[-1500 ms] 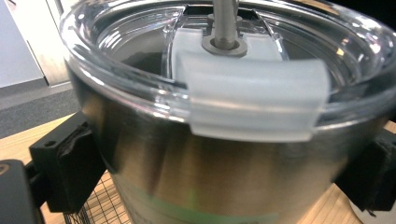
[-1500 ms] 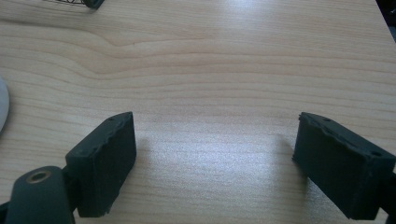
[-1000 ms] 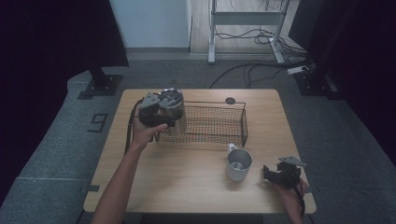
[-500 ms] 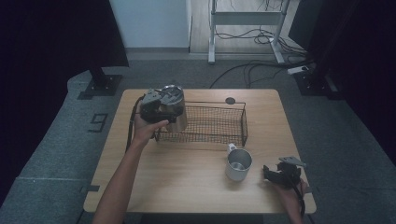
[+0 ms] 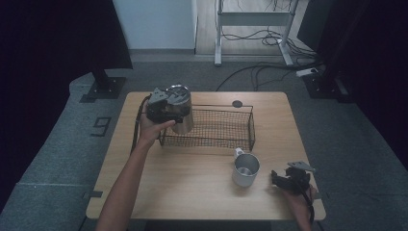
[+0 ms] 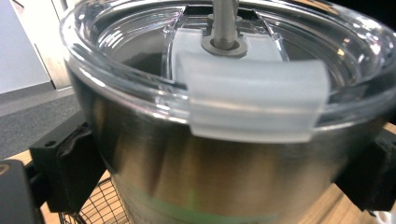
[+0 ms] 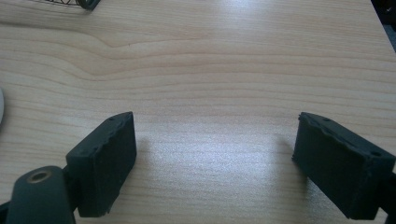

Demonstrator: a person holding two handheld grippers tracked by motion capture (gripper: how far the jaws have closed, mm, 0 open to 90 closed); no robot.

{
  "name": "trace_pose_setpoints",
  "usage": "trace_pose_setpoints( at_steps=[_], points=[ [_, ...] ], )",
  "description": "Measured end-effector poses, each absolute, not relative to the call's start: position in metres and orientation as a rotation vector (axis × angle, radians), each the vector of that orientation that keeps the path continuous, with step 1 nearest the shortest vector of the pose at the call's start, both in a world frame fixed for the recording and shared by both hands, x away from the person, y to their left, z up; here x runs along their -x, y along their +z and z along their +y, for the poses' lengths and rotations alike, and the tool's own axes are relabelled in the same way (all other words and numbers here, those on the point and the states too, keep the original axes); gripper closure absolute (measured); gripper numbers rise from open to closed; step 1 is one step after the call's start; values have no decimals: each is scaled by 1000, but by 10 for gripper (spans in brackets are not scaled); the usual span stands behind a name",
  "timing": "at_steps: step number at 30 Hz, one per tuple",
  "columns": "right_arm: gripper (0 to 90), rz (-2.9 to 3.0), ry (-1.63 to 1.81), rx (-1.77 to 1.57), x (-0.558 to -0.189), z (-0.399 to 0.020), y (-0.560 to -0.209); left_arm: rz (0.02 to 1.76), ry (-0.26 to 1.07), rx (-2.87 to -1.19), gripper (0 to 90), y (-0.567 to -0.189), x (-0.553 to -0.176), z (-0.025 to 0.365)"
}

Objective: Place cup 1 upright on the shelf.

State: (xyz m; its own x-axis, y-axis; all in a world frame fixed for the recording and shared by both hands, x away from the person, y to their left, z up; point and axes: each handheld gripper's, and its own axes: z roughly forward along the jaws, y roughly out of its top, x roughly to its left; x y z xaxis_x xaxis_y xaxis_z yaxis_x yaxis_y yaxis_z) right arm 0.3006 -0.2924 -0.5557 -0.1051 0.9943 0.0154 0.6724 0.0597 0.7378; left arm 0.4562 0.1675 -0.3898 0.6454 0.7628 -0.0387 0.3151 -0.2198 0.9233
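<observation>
Item: steel tumbler [image 5: 182, 111] with clear lid, clamped mid-wall in my left hand-held gripper [image 5: 166, 109] over the wire basket's [image 5: 226, 126] left end; rigid, slick, likely light; right hand-held gripper [image 5: 281, 179] apart, empty, on bench [image 5: 192, 183].

Tumbler [image 6: 224, 154] cut off below and at both sides in the left gripper view, blurred close up. Mug [image 7: 1, 105] barely inside the right gripper view's edge.
</observation>
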Motion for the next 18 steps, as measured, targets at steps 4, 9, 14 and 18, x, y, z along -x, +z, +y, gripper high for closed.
trace_pose_setpoints(
  at_steps=[4, 9, 14, 18],
  points=[
    [128, 1832, 822, -1661, -301, -292, -556, 873, 529, -1817, 41, -394, -460, 166],
    [128, 1831, 821, -1661, -301, -293, -556, 880, 520, -1826, 41, -400, -466, 165],
    [128, 1830, 820, -1662, -301, -293, -556, 882, 509, -1833, 41, -405, -470, 163],
    [130, 1828, 819, -1663, -300, -293, -556, 883, 508, -1839, 41, -408, -472, 161]
  ],
)
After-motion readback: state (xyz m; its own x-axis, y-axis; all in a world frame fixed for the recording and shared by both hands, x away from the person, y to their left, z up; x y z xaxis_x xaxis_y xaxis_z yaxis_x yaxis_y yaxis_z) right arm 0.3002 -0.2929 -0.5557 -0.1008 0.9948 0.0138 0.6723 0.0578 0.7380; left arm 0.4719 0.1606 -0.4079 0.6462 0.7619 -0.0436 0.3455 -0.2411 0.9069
